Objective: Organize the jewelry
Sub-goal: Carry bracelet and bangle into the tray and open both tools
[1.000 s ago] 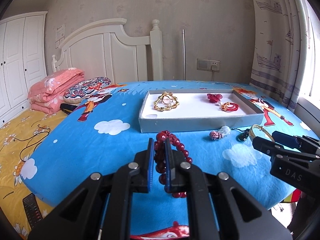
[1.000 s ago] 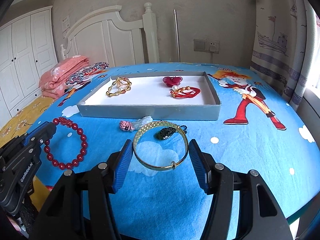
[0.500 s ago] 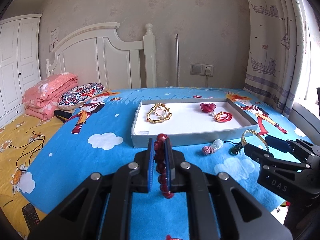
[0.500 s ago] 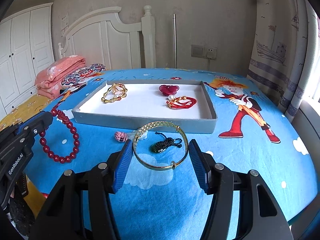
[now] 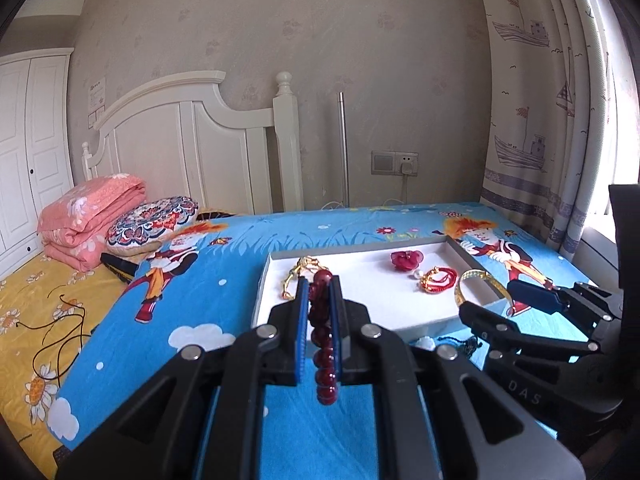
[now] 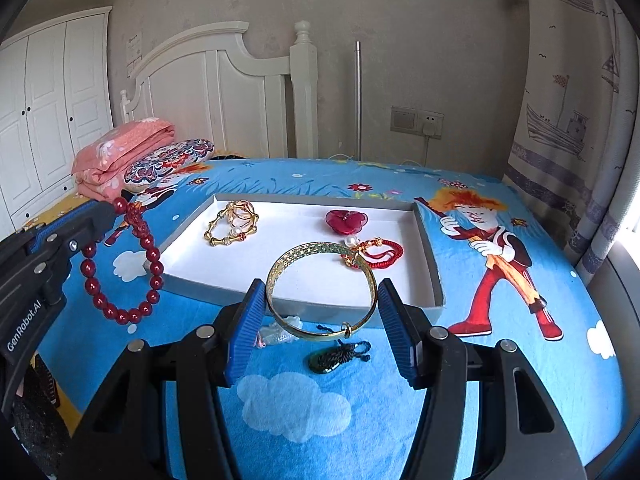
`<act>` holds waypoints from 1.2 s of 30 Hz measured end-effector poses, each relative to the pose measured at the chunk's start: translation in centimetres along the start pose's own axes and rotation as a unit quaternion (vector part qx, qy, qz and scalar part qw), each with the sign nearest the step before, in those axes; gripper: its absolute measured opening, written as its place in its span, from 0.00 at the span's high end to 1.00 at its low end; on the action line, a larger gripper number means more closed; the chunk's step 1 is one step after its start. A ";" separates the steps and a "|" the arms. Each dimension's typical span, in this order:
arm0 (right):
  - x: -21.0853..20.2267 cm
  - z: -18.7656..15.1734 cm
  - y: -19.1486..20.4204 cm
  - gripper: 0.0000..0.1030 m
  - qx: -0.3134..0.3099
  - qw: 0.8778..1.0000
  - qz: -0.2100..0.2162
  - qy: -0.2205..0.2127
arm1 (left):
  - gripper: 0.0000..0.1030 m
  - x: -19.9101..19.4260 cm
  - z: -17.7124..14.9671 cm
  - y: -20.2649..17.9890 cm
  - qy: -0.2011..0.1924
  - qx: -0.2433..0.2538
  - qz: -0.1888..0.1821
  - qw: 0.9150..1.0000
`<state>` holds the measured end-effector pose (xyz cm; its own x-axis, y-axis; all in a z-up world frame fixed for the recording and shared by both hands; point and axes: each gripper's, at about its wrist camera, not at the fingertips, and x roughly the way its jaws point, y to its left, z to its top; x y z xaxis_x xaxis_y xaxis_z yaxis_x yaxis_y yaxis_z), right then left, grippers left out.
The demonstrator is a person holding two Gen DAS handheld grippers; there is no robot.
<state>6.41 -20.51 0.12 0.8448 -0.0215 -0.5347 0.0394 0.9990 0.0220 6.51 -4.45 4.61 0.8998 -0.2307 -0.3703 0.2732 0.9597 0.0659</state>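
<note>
Both pieces are up off the bed, on their way to the grey tray [image 6: 434,264]. The left gripper [image 5: 319,312] is squeezed tight on the red bead bracelet [image 6: 120,268]. The right gripper [image 6: 322,308] holds the gold bangle [image 6: 322,284] across its wide pads. Next they should clear the tray's near wall and land on bare white floor, away from the pieces lying there

Shallow grey cardboard tray with white floor [image 6: 434,264] open in its middle and near half, gold bamboo-link bracelet [image 6: 231,226] far left, red flower ornament [image 6: 346,221] and red cord bracelet [image 6: 376,253] far right, green pendant on black cord [image 6: 336,358] and small pink-and-clear charm [image 6: 280,334] on blue cartoon bedsheet [image 6: 500,380] before near wall
</note>
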 end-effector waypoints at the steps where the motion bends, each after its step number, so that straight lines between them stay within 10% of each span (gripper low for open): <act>1: 0.4 0.4 0.1 0.46 -0.002 1.000 0.002 0.001 | 0.90 0.3 0.4 0.1 -0.002 0.000 0.000 1.000; 19: 8.8 6.0 -2.9 0.46 -0.002 0.999 -0.032 0.033 | 0.90 12.6 5.0 0.8 0.059 -0.032 0.003 0.998; 36: 13.6 5.8 -3.3 0.39 -0.014 0.996 -0.041 0.083 | 0.84 17.6 2.7 -0.8 0.135 0.000 0.021 0.991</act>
<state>20.84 -24.35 -2.27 0.7400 -0.0984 -0.6654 0.0881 0.9949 -0.0491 23.07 -9.72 0.55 0.7868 -0.1386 -0.6014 0.2375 0.9674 0.0876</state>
